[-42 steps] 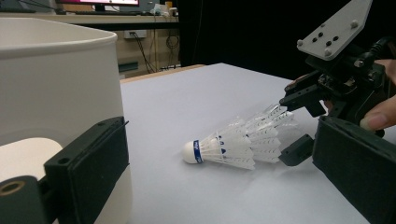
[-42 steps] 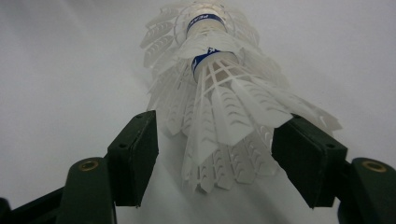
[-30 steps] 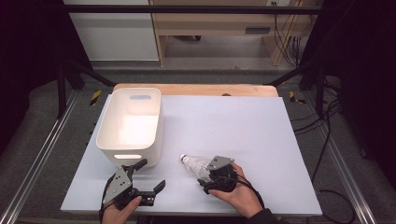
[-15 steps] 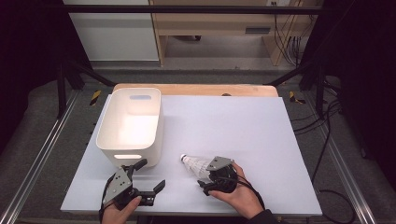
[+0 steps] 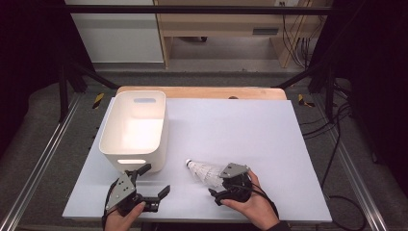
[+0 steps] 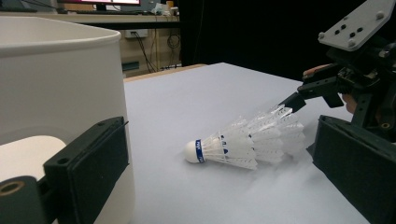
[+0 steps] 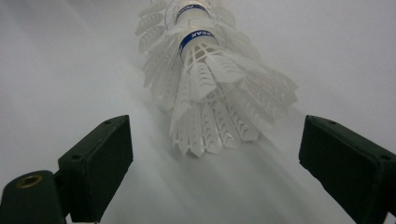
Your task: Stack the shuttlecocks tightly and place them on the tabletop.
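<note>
Shuttlecock [image 5: 204, 172] lies on its side on the white table [image 5: 250, 130], near the white bin [image 5: 136, 127], skirt toward the right gripper [image 5: 222, 188]. Its jaws have just been opening and stand wide around the skirt, untouching; the left gripper [image 5: 155, 185] hangs open. Closing gently looks next.

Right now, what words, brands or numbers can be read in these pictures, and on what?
"PEAK": white letters, seen upside down, on the blue band around the white plastic shuttlecock, in the right gripper view.
Same blue band in the left gripper view: lettering too small to read.
White plastic bin: no text.
</note>
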The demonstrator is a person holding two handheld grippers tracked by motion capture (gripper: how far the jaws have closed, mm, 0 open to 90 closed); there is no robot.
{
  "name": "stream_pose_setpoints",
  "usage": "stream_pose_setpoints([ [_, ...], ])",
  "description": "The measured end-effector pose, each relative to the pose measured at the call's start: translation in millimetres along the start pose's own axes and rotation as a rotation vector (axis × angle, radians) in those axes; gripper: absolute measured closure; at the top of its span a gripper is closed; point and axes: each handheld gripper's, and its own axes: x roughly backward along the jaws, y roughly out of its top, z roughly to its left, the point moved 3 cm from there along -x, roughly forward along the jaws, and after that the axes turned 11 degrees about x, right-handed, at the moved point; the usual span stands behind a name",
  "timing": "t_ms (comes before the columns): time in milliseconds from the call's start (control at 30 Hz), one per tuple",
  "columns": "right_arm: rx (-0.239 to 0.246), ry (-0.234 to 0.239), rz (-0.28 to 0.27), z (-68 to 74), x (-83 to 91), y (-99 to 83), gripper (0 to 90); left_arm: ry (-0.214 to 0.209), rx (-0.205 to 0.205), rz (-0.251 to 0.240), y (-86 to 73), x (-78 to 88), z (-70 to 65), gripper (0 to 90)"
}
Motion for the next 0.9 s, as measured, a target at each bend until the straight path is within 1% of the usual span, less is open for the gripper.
stream_pose_setpoints([
  [67, -0.001, -0.007, -0.006, -1.5, 4.9, -2.2, 9.2, 0.002, 0.000, -0.001, 0.4, 0.5, 0.7, 3.2],
  [133, -0.013, -0.009, -0.016, -3.4, 9.4, -5.0, 8.3, 0.007, 0.000, -0.005, 1.3, 1.7, 2.4, 2.9],
  [267, -0.024, -0.019, -0.037, -9.0, 17.7, -11.2, 7.6, 0.015, 0.012, -0.012, 1.5, 3.3, 5.1, 2.8],
  [467, -0.037, -0.043, -0.081, -19.2, 31.6, -19.0, 6.6, 0.010, 0.007, -0.008, 0.8, 2.5, 2.7, 2.8],
  [733, -0.059, -0.105, -0.153, -37.5, 49.9, -34.6, 5.5, 0.021, 0.015, -0.010, 0.6, 4.7, 5.3, 2.8],
  [867, -0.088, -0.135, -0.175, -44.9, 52.8, -43.3, 5.4, 0.022, 0.019, -0.013, 0.7, 5.2, 5.6, 2.8],
  [900, -0.098, -0.153, -0.186, -48.5, 53.6, -45.9, 5.6, 0.021, 0.020, -0.013, 0.7, 5.3, 5.7, 2.7],
])
